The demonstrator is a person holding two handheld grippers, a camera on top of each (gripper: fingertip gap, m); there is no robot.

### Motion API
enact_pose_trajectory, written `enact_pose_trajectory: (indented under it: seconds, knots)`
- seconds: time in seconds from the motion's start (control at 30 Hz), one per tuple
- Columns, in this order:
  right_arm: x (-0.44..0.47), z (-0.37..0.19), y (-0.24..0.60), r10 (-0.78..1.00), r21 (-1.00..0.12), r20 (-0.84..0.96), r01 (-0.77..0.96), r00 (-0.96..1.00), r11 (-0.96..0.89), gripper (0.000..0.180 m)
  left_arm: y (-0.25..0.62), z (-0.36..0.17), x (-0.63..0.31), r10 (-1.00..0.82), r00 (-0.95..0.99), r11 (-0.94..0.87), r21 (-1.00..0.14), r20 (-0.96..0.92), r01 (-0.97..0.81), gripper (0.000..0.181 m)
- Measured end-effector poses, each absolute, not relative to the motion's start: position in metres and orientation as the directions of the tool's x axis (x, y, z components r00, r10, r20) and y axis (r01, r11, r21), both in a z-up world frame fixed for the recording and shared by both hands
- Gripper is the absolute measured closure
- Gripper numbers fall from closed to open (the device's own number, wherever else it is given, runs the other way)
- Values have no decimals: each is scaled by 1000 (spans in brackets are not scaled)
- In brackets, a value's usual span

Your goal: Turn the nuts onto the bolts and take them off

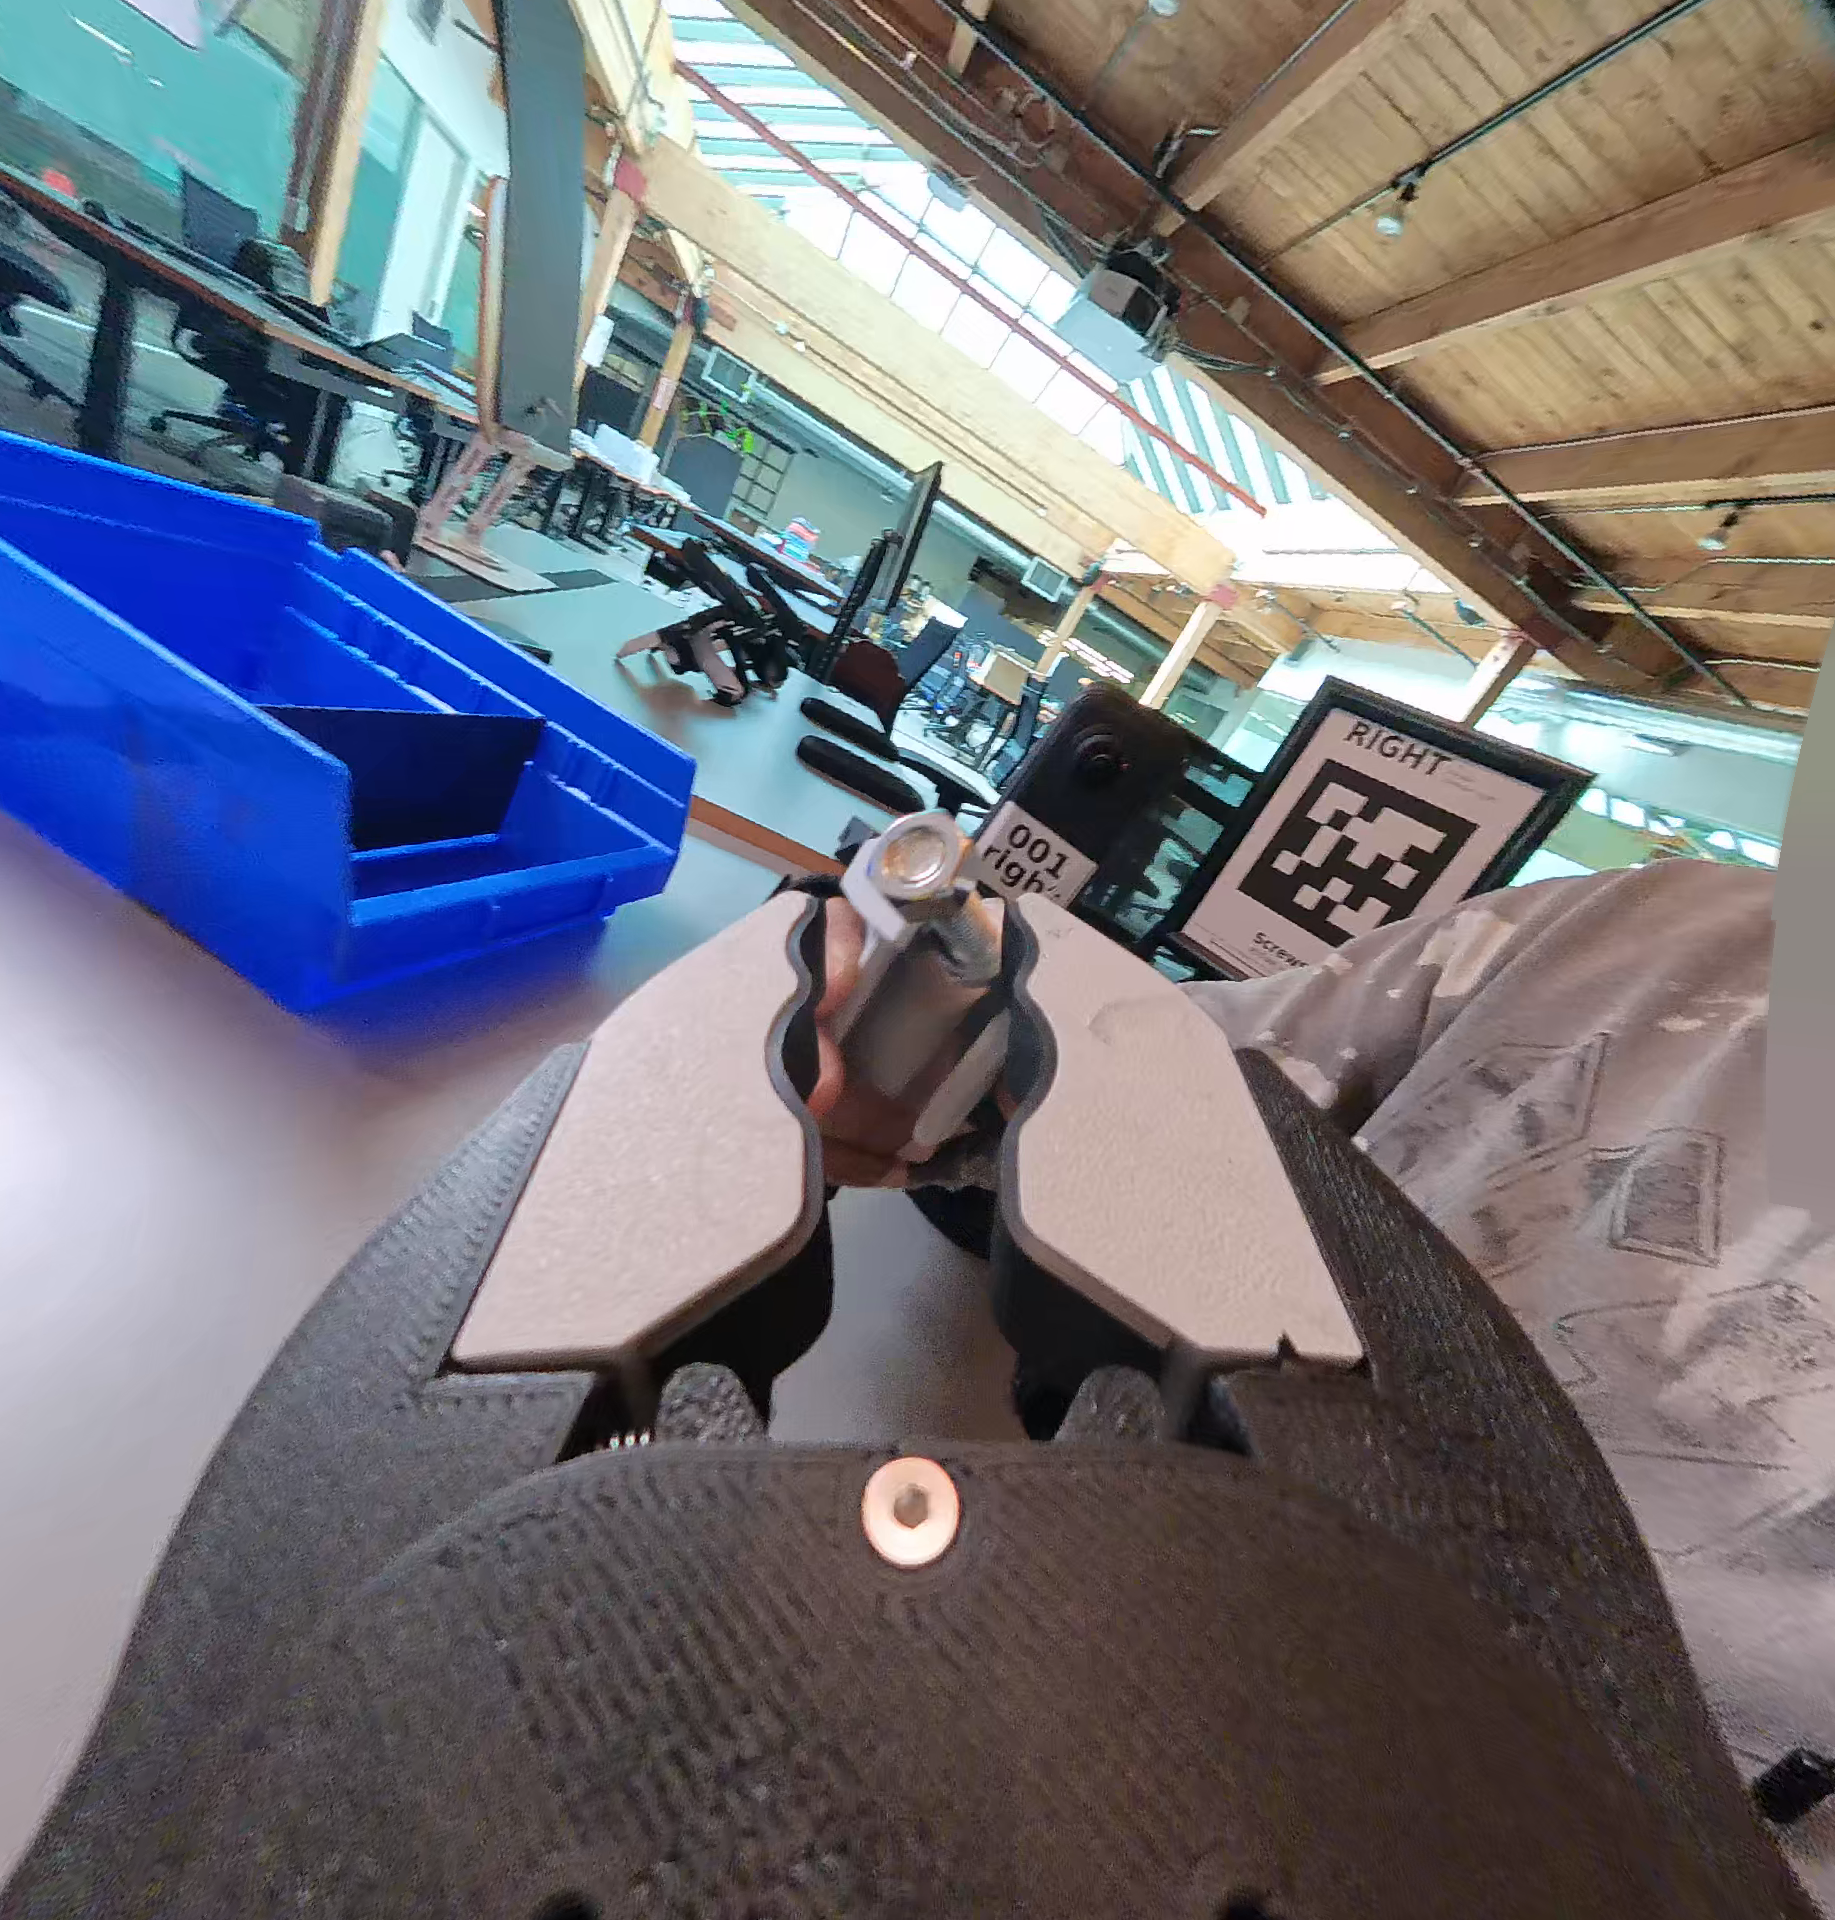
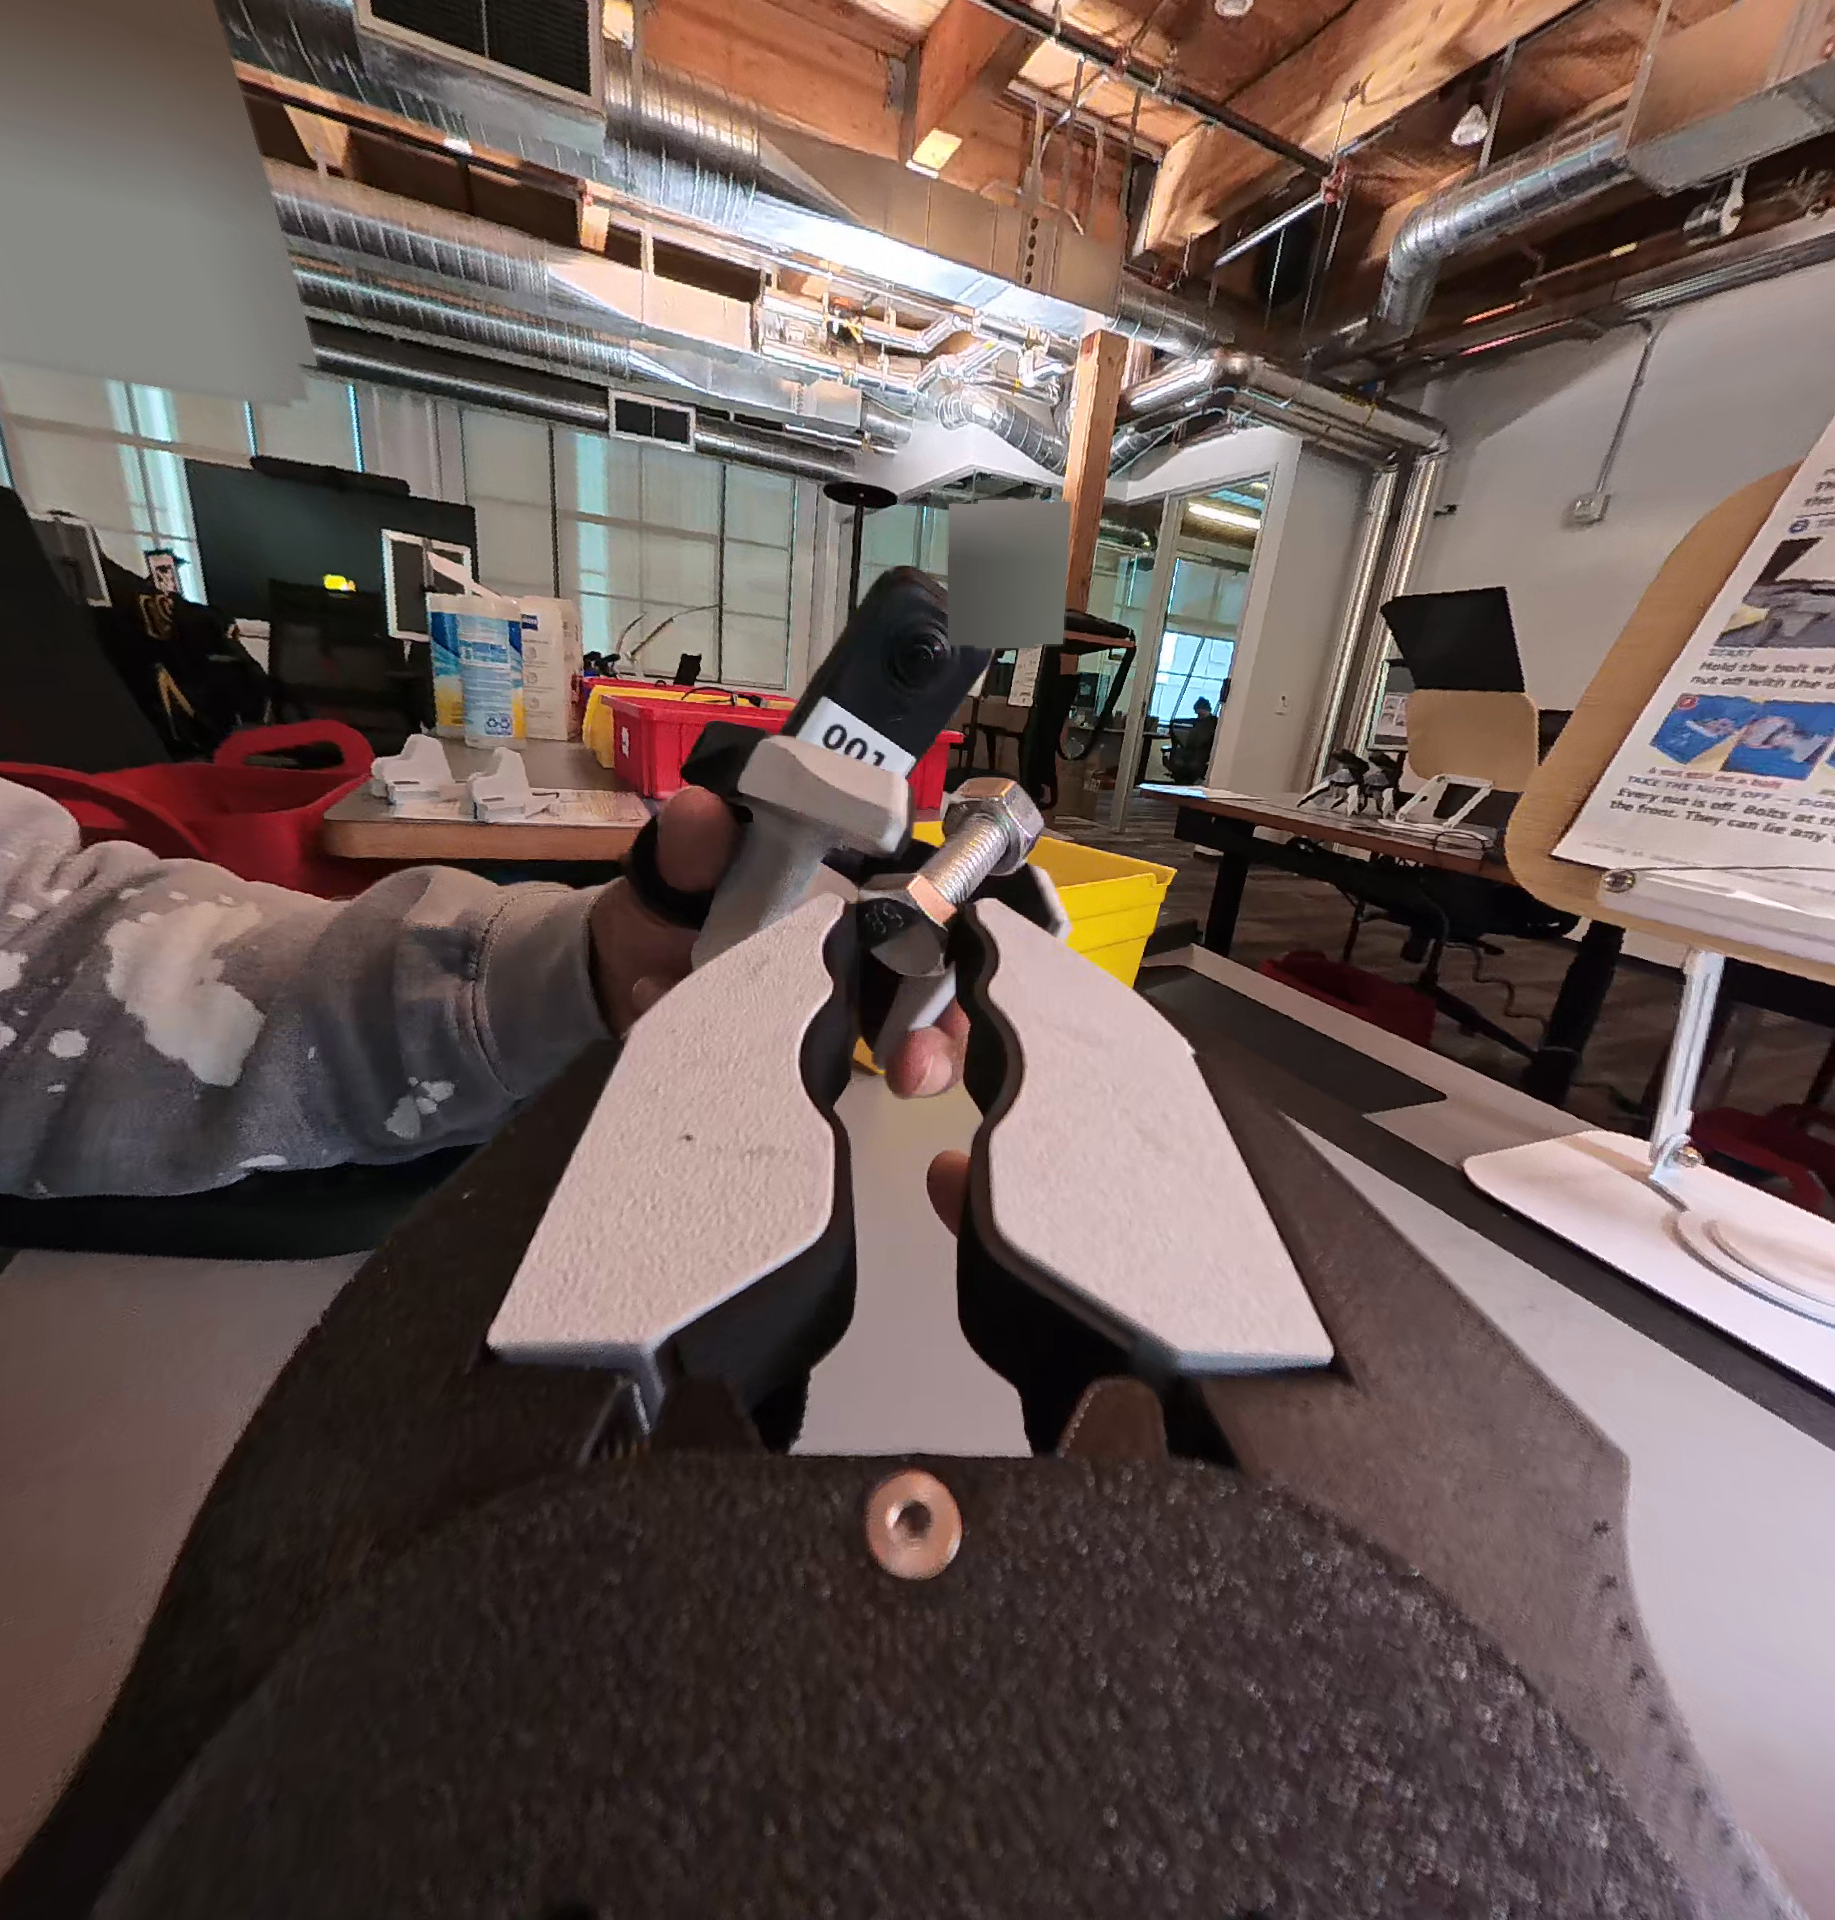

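Writing sits on several things, and I leave its words out. There is a white label on the black camera [image 1: 1100,769] of the opposite tool in each view, a black-and-white square marker board [image 1: 1360,842] at right centre of the left wrist view, and a printed instruction sheet with small photos [image 2: 1744,727] on a stand at the right edge of the right wrist view. Small marks are stamped on the head of the silver steel hex bolt [image 2: 960,868].

My right gripper [image 2: 908,925] is drawn narrow, its tips closed against that bolt head at frame centre. The threaded shaft rises to the upper right and carries the silver hex nut [image 2: 1001,821] near its far end.

My left gripper [image 1: 908,925] is also narrow. The bolt lies in the gap at its tips, seen almost end-on and blurred, and I cannot tell whether the pads press on it. A hand's fingers are partly hidden behind the jaws in both views.

Only the left wrist view shows the blue plastic bin [image 1: 497,904] on the pale table [image 1: 113,1143] at left. Only the right wrist view shows the grey mottled sleeve [image 2: 217,987], the yellow bin [image 2: 1100,894] and the red bin [image 2: 674,748].
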State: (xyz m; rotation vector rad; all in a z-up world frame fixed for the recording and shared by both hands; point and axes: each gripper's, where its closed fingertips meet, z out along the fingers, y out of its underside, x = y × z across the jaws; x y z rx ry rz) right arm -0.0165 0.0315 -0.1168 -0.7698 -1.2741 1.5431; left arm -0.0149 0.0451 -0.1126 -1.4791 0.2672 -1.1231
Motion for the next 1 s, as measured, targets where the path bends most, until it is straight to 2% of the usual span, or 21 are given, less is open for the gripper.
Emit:
enact_pose_trajectory:
  seconds: [0.13, 0.27, 0.57, 0.83, 1.0]
  knots:
    - [-19, -123, 28, 929, -966, 121, -256, -349, 30, 162, 46, -110, -11, -713, 530, -249, -872, 459, 421, 160]
    - [-23, -131, 29, 933, -975, 116, -217, -341, 42, 162, 50, -113, -13, -681, 623, -201, -916, 386, 348, 161]
    - [-34, -151, 31, 940, -992, 76, -121, -334, 38, 162, 58, -124, -14, -568, 818, -71, -995, 93, 64, 161]
    - [-36, -154, 32, 932, -997, -18, -62, -361, -44, 161, 58, -122, -15, -554, 832, 11, -999, 24, 36, 161]
    - [-38, -156, 31, 921, -995, -88, -13, -379, -100, 152, 55, -121, -14, -573, 819, 55, -998, 0, 39, 162]
